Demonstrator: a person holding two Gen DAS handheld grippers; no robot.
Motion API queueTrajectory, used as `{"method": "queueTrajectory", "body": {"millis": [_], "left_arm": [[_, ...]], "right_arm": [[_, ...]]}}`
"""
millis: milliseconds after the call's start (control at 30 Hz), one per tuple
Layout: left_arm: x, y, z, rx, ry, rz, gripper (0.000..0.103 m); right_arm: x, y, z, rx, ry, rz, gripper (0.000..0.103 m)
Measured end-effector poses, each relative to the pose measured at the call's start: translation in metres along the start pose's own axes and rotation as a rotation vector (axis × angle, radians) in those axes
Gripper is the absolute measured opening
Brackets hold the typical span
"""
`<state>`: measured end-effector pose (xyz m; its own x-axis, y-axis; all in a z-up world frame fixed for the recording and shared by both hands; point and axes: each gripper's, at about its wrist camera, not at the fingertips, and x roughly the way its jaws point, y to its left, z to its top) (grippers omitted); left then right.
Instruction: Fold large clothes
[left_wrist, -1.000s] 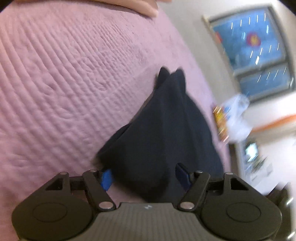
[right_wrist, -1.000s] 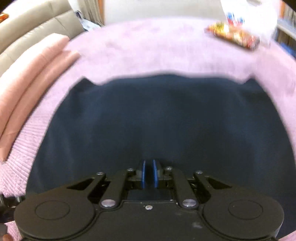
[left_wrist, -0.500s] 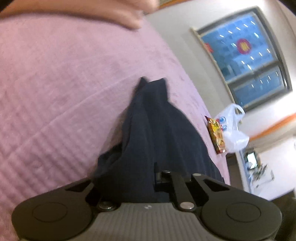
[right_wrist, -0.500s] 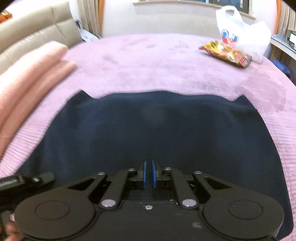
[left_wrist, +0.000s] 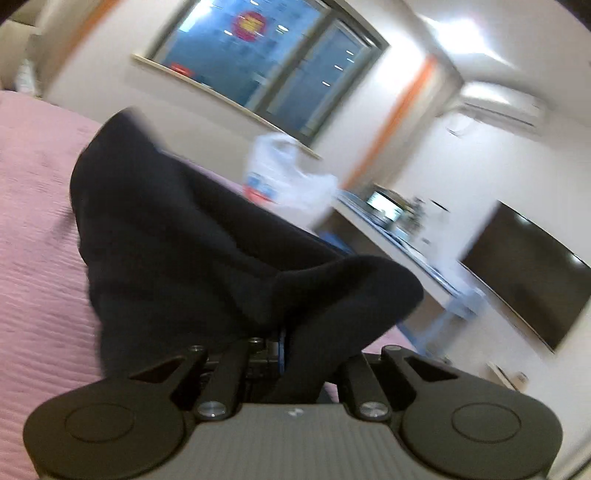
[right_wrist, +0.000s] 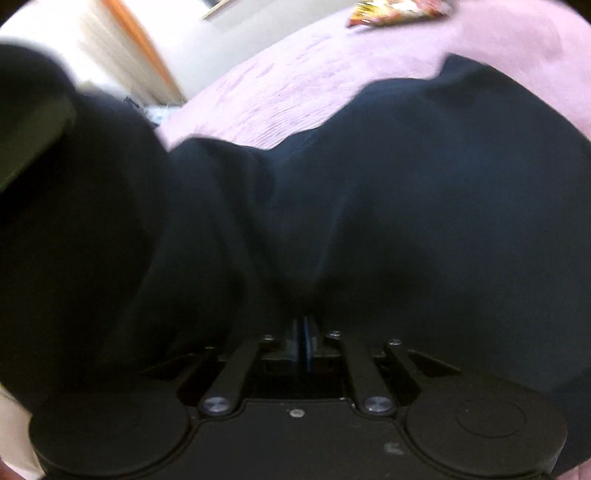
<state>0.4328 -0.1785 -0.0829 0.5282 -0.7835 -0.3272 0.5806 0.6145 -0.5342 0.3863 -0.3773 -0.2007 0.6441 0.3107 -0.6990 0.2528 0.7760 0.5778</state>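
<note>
A dark navy garment (left_wrist: 173, 236) lies on a pink bedspread (left_wrist: 33, 236). My left gripper (left_wrist: 281, 341) is shut on one corner of it, and that cloth bunches up over the jaws and rises off the bed. In the right wrist view the same garment (right_wrist: 424, 177) fills most of the picture, and my right gripper (right_wrist: 303, 341) is shut on its near edge, blue pads pressed together with cloth pinched between them. On the left of that view a lifted fold of the garment (right_wrist: 92, 229) hangs high and hides the bed behind it.
A white plastic bag (left_wrist: 284, 181) sits at the bed's far side below a window (left_wrist: 266, 62). A desk (left_wrist: 402, 236) and a dark screen (left_wrist: 528, 269) stand on the right. A snack packet (right_wrist: 399, 9) lies on the bedspread (right_wrist: 280, 96) beyond the garment.
My left gripper went from open to shut on the garment corner, then lifted it and rolled, so the room swung into view. The right gripper stayed shut and dipped closer to the cloth.
</note>
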Motion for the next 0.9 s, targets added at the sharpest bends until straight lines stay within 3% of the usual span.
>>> {"method": "queueTrajectory", "body": {"millis": [100, 200, 267, 367, 433, 500, 600, 700, 800, 900], "left_arm": [[0.024, -0.031, -0.008, 0.002, 0.034, -0.052, 0.009], [0.064, -0.057, -0.032, 0.083, 0.150, -0.055, 0.010], [0.090, -0.065, -0.055, 0.126, 0.236, -0.046, 0.010], [0.137, -0.067, -0.096, 0.191, 0.372, 0.034, 0.010], [0.152, -0.077, -0.113, 0.298, 0.403, 0.083, 0.010], [0.155, -0.086, -0.115, 0.327, 0.420, 0.075, 0.011], [0.148, -0.092, -0.121, 0.361, 0.443, 0.066, 0.013], [0.141, -0.100, -0.126, 0.425, 0.483, 0.078, 0.013], [0.132, -0.114, -0.121, 0.424, 0.516, 0.052, 0.018], [0.107, -0.120, -0.110, 0.407, 0.544, -0.016, 0.021]], "right_arm": [[-0.050, -0.021, 0.015, 0.005, -0.119, -0.034, 0.010], [-0.103, -0.060, 0.032, -0.019, -0.202, -0.138, 0.016], [-0.120, -0.090, 0.039, -0.016, -0.204, -0.203, 0.017], [-0.122, -0.126, 0.047, -0.060, -0.166, -0.300, 0.017], [-0.123, -0.144, 0.051, -0.105, -0.149, -0.342, 0.017], [-0.125, -0.151, 0.061, -0.136, -0.149, -0.357, 0.017], [-0.136, -0.147, 0.080, -0.194, -0.171, -0.321, 0.017], [-0.143, -0.118, 0.112, -0.327, -0.191, -0.219, 0.017], [-0.134, -0.070, 0.136, -0.549, -0.162, -0.084, 0.017], [-0.114, -0.033, 0.137, -0.792, -0.160, -0.043, 0.017]]}}
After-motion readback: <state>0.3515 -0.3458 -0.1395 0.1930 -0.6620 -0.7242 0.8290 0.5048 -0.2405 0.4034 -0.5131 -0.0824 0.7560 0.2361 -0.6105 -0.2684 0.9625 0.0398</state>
